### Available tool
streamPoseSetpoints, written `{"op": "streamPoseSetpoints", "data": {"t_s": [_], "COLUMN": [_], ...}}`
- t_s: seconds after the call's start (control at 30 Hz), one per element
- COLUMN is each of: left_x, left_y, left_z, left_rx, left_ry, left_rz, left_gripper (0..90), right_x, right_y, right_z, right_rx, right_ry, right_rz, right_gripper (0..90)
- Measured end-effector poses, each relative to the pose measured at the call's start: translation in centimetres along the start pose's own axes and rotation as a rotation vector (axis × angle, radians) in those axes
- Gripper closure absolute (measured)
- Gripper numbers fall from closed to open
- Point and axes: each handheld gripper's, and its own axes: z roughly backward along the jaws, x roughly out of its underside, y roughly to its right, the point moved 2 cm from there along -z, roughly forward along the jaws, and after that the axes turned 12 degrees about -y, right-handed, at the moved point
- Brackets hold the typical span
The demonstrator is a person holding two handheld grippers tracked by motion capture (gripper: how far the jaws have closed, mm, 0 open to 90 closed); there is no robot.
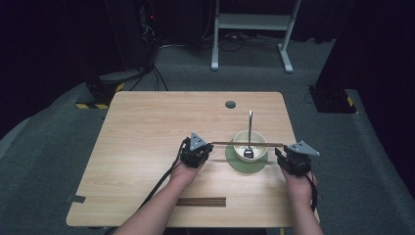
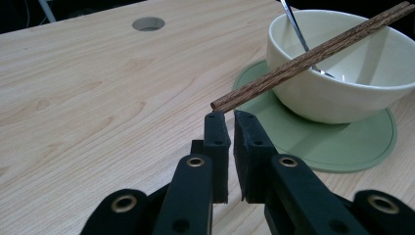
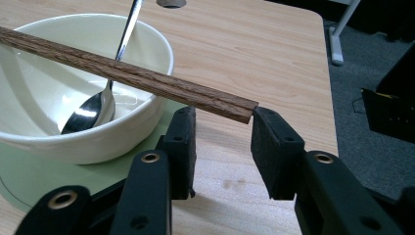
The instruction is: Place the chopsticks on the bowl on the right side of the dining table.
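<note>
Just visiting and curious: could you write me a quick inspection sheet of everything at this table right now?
Surface: light wooden table with a round hole.
Job's things: chopsticks laid across a cream bowl on a green mat; spoon standing in the bowl.
Clutter: dark wooden strip near the front edge.
Grippers: left tool shut, empty, by one chopstick end; right tool open at the other end.
Cables: black cable trailing from the left tool.
Surroundings: grey carpet, white stand, dark equipment.
</note>
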Motion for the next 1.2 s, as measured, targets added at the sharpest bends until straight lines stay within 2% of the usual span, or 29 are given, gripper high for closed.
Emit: {"op": "streamPoseSetpoints", "data": {"t_s": [0.3,0.7,1.07,1.2], "left_x": [0.13,0.02,0.09,0.05], "left_y": [0.28,0.30,0.11,-0.08], "left_z": [-0.08,-0.25,-0.01,-0.11], "left_rx": [0.009,0.009,0.003,0.000], "left_ry": [-0.015,-0.020,-0.017,-0.011], "left_rz": [-0.018,-0.013,0.010,0.034], "left_gripper": [84.6,84.5,79.3,78.9], "right_x": [0.49,0.15,0.11,0.11], "right_y": [0.23,0.55,0.44,0.41], "right_z": [-0.23,-0.15,-0.28,-0.37], "right_rx": [0.002,-0.002,0.000,0.000], "right_ry": [-0.011,-0.010,-0.015,-0.015], "right_rz": [-0.004,0.001,-0.001,0.002], "right_gripper": [65.1,67.7,66.9,67.5]}}
